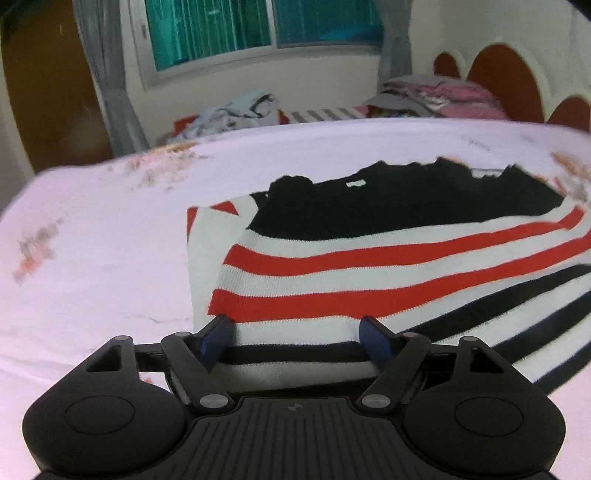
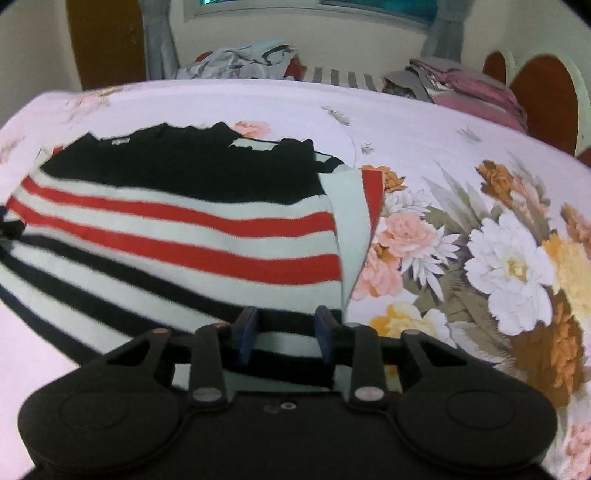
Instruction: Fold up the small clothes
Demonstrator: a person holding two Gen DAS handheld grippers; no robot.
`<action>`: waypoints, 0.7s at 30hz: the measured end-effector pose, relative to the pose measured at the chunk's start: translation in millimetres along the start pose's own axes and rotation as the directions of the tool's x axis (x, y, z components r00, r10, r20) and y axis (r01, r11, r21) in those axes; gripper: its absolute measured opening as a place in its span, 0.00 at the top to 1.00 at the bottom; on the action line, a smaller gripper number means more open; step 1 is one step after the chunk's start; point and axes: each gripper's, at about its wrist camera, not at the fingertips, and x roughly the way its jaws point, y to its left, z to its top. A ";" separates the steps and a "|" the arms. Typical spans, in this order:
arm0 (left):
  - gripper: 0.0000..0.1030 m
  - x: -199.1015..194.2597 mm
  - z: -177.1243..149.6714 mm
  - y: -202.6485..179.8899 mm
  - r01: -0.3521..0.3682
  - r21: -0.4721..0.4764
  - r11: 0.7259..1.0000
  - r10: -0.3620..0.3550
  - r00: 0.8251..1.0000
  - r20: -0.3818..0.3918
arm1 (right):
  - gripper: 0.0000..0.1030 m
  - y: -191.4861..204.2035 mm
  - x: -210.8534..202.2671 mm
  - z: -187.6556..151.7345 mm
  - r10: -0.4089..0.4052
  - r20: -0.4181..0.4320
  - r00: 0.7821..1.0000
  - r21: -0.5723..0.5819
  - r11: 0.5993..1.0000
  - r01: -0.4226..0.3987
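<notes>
A striped knit garment [image 1: 369, 266] with red, white and black bands and a black top lies spread on the bed; it also shows in the right wrist view [image 2: 177, 221]. My left gripper [image 1: 297, 338] is open, its blue pads [image 1: 218, 336] astride the garment's near hem at its left corner. My right gripper [image 2: 284, 332] is open with a narrower gap, its pads [image 2: 245, 330] over the near hem by the garment's right edge. Neither gripper holds the cloth.
The bed has a pink floral sheet [image 2: 498, 251]. Piles of other clothes lie at the far edge, a grey-blue heap [image 1: 236, 110] and a pink folded stack [image 1: 443, 96]. A headboard [image 1: 506, 81] stands at the right and a window [image 1: 258, 29] behind.
</notes>
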 end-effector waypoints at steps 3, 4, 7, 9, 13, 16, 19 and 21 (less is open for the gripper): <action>0.25 -19.7 7.7 -22.0 0.000 0.012 1.000 -0.001 0.999 0.054 | 0.70 13.9 -18.8 5.5 -0.033 0.058 0.998 0.014 0.999 0.032; 0.25 -30.2 10.6 -29.3 0.025 0.012 1.000 -0.026 0.997 0.076 | 0.69 22.5 -28.2 6.5 -0.006 0.097 0.995 0.013 1.000 0.005; 0.25 -42.1 11.1 -65.3 0.093 0.042 0.995 -0.097 0.991 0.093 | 0.70 55.7 -34.2 8.3 0.098 0.097 0.990 -0.021 0.995 -0.096; 0.25 -41.6 8.5 -89.1 0.130 0.061 0.990 -0.134 0.989 0.065 | 0.70 81.1 -27.7 7.9 0.135 0.071 0.988 -0.044 0.990 -0.132; 0.27 -33.9 -4.8 -109.9 0.115 0.080 0.990 -0.114 0.993 -0.011 | 0.73 111.8 -17.3 -3.8 0.080 0.011 0.997 -0.127 0.989 -0.078; 0.27 -41.5 -17.6 -101.5 0.128 0.058 0.990 -0.128 0.992 -0.005 | 0.72 111.8 -21.0 -19.5 0.062 0.012 0.998 -0.158 0.986 -0.060; 0.27 -47.9 -26.5 -77.5 0.058 0.041 0.998 -0.058 0.998 0.014 | 0.72 88.0 -29.2 -30.8 0.059 0.011 0.998 -0.124 0.991 -0.057; 0.27 -47.6 -35.2 -44.0 -0.004 -0.012 1.000 0.004 1.000 -0.002 | 0.72 62.9 -32.8 -36.2 0.045 0.002 0.999 -0.075 0.996 -0.045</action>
